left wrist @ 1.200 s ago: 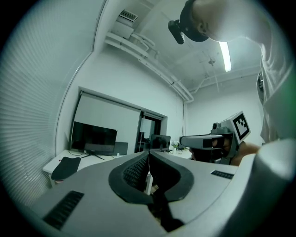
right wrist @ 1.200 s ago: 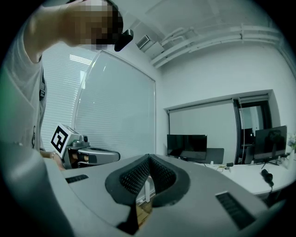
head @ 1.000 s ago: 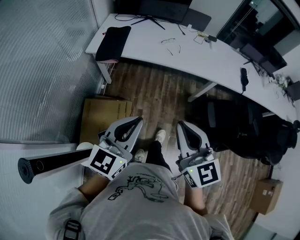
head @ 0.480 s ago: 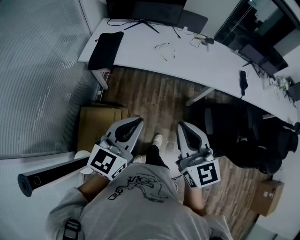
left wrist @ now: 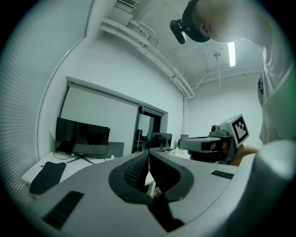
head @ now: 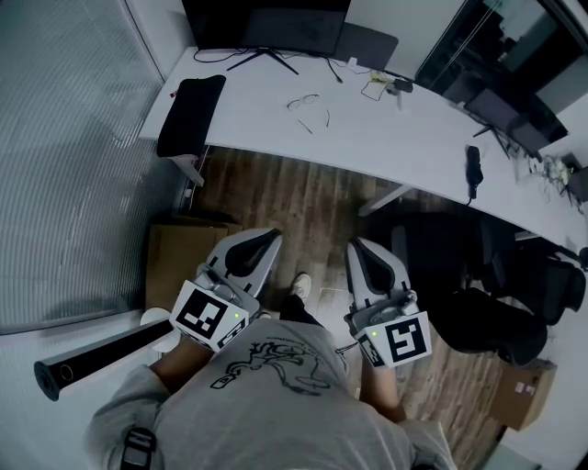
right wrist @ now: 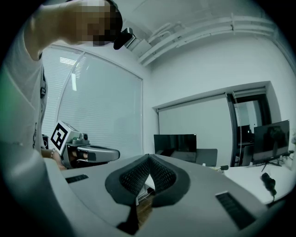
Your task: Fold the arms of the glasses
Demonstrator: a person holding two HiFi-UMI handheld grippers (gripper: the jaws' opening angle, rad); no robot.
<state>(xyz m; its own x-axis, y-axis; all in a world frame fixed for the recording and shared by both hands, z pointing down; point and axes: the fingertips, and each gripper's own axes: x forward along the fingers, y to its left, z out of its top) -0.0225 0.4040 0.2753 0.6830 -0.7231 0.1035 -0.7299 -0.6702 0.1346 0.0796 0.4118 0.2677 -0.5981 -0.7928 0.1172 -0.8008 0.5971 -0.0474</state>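
The person is standing on the wooden floor (head: 303, 197) and holding the left gripper (head: 272, 236) and the right gripper (head: 355, 244) side by side in front of the body. Both are pointing roughly level toward the white desk (head: 386, 138) ahead. Each gripper's own view is showing its ribbed pads pressed together with nothing between them, so both tongs are closed and empty, probably just a resting carry posture while there is nothing within reach to grip. The glasses (head: 308, 103) are lying on the desk top well ahead of both tongs, about in line with the gap between them. Their arms are looking spread open, so the folding has not begun. A black pouch (head: 190, 115) is lying on the desk ahead and to the left of the left gripper, and a dark monitor (head: 266, 23) is standing beyond the glasses at the far edge. Neither gripper view is showing the glasses clearly enough to pick out. Judging from this, the tongs will need to get close to the desk and open before either can take a temple arm, with one likely steadying the frame while the other is swinging an arm inward.
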